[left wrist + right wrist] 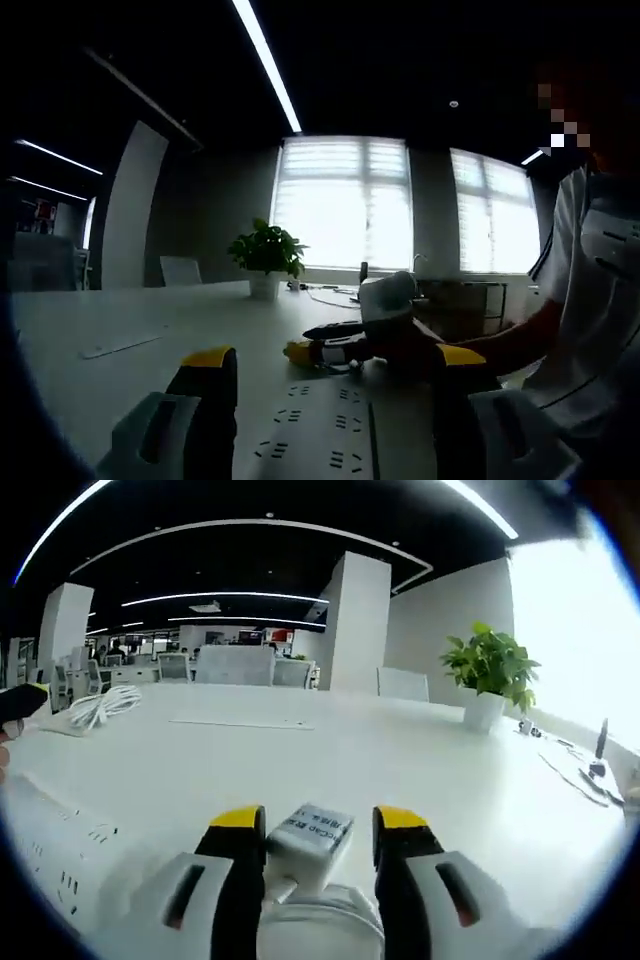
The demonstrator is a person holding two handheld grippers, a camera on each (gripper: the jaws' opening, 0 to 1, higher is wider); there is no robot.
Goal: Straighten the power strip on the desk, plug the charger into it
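Charger clamped in right gripper, power strip between spread left gripper jaws; approach sockets from three o'clock, prongs square.

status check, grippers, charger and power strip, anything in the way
Left gripper open, astride the power strip on the desk. Right gripper around the charger; contact unclear. Nothing between them.

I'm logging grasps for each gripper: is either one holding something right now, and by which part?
The right gripper holds the white charger by its two sides, label face up. The left gripper straddles the power strip; whether it grips it cannot be told.
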